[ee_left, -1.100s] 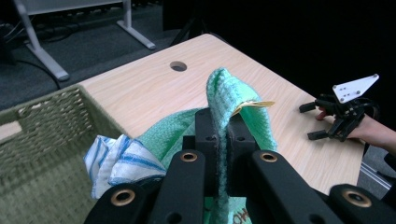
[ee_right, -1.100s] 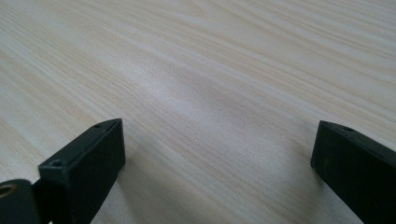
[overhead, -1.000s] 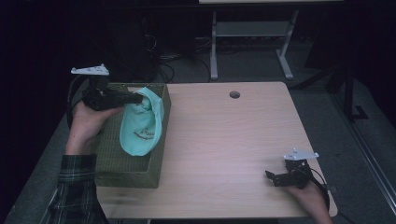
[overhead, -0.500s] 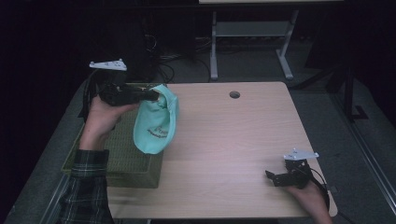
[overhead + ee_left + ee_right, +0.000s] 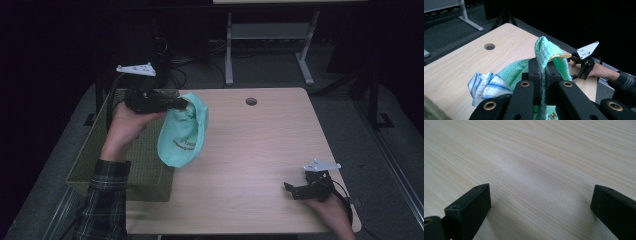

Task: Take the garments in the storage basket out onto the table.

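Note:
My left gripper [image 5: 182,104] is held up over the table's left side, shut on a fold of a mint-green cloth [image 5: 182,132] that hangs below it. In the left gripper view the green cloth [image 5: 549,52] is pinched between the black jaws of the left gripper [image 5: 543,68]. A blue-and-white striped cloth [image 5: 487,85] bunches just left of them; whether it is caught with the green one I cannot tell. My right gripper [image 5: 292,189] rests near the table's front right corner. Its jaws stand wide apart over bare wood, so the right gripper [image 5: 539,202] is open.
An olive woven basket [image 5: 100,155] sits at the table's left edge, under my left forearm. The wooden table [image 5: 260,150] has a round cable hole [image 5: 251,101] near its far edge. Dark floor and a white stand's legs [image 5: 230,60] lie beyond.
My left gripper has carried the green cloth up and to the right, from over the basket to over the table's left part. The right gripper has stayed put.

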A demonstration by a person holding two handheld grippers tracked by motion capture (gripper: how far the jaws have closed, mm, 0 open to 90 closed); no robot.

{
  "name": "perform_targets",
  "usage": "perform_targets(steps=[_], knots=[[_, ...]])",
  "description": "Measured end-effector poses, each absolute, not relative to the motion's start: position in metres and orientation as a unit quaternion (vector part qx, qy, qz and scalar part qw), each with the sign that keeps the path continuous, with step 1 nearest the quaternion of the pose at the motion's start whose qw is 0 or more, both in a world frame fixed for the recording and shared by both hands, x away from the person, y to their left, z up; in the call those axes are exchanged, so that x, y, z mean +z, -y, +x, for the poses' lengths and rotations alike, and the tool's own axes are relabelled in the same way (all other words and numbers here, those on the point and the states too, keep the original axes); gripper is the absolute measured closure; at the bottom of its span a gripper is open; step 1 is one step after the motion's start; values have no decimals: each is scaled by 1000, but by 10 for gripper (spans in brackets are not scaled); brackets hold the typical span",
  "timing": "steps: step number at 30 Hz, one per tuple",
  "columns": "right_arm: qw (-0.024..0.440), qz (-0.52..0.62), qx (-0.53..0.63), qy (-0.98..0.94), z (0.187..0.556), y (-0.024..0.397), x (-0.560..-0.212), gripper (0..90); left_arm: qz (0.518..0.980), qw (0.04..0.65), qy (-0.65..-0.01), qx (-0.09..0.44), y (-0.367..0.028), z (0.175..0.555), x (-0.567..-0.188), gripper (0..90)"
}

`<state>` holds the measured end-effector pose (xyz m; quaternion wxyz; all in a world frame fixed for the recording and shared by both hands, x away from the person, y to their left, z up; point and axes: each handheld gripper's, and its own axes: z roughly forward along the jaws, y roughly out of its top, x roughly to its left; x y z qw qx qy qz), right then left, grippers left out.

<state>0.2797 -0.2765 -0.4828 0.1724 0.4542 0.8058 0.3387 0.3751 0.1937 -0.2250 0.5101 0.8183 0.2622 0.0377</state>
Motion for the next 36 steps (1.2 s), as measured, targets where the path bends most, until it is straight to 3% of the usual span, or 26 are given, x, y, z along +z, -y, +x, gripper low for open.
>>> perform_targets(steps=[19,36], knots=[[173,454,338,-806,280,277,-483,24,827,522,-209,16,-131,366,-243,856],[174,455,338,-805,280,276,-483,24,836,512,-197,17,-105,358,-274,853]])
